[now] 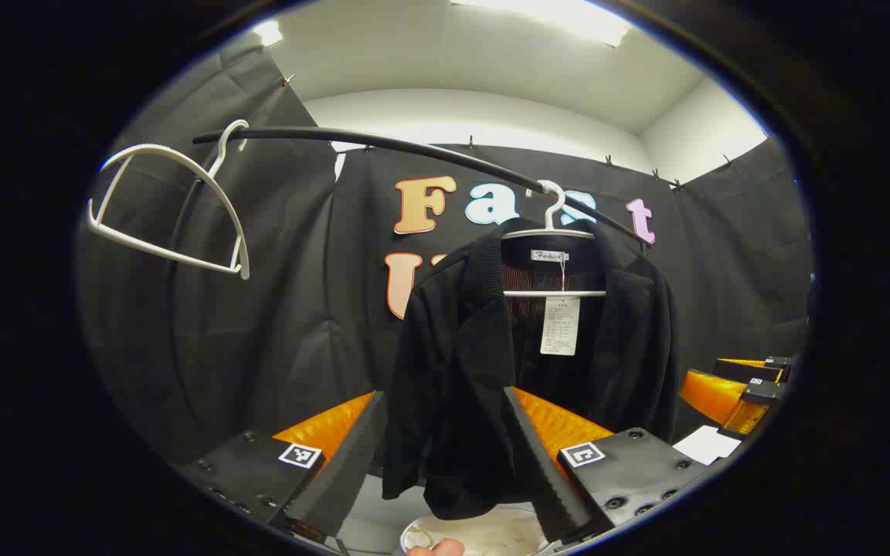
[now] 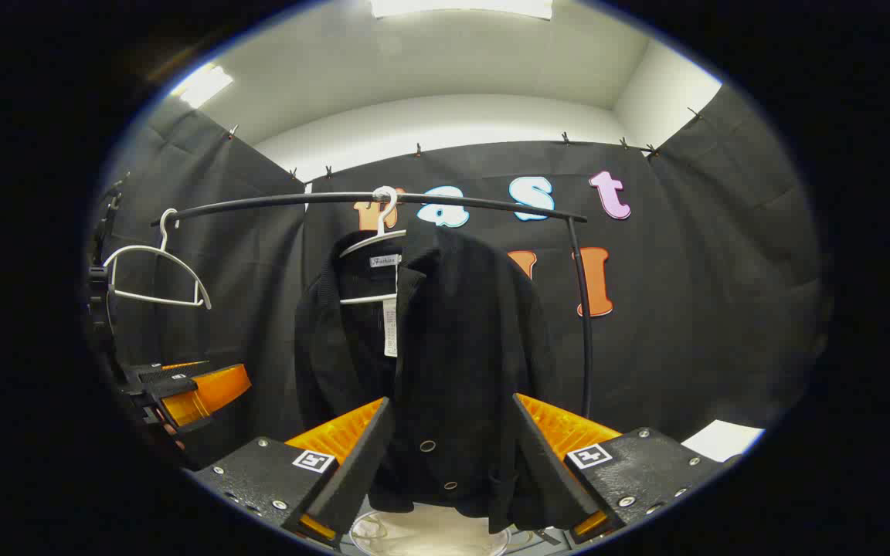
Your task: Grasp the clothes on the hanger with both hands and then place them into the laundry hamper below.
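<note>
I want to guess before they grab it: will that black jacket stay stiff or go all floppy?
Probably floppy: the black jacket drapes loosely off its white hanger. Its hem hangs limp between the left gripper fingers, so it would likely sag and bunch.

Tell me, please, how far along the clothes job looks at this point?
Nothing looks done: the black jacket hangs on its white hanger on the rail. In hand: both grippers, left and right, face it with jaws open. Left: grasping, lifting off, dropping into the hamper below.

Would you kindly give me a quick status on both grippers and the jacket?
Left gripper open, right gripper open, both short of the jacket. Jacket on its hanger on the rail. Hamper below. Nothing in the way.
</note>
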The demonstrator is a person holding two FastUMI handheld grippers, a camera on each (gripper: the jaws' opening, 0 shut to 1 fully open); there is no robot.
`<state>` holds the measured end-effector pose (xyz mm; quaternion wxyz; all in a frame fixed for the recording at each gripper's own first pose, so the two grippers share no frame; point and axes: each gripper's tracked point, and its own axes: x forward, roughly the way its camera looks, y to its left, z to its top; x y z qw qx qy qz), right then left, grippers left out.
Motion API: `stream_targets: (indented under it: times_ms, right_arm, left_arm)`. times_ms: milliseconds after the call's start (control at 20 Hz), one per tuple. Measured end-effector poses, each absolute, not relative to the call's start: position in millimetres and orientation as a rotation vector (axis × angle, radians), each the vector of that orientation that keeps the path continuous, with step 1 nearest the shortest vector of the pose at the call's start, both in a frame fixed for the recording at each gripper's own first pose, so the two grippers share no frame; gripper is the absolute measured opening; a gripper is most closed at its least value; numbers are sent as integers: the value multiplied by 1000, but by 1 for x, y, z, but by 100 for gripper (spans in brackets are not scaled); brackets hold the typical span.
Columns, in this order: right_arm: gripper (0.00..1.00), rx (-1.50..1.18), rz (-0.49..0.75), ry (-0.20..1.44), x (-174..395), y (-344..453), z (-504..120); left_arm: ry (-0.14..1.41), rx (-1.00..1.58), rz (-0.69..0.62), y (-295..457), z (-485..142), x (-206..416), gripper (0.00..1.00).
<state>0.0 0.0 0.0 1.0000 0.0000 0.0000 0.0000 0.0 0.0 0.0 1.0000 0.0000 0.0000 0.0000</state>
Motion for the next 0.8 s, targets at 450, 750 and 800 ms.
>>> stream_targets:
  times_ms: [450,750,800]
  right_arm:
    - [94,2,-6,26,4,-2,-9]
    - [94,-26,9,14,6,6,-7]
    - [94,-27,12,12,5,7,-6]
  left_arm:
    - [21,-27,12,8,-8,2,97]
    - [23,-31,18,13,-8,3,96]
    - [23,-34,18,13,-8,3,97]
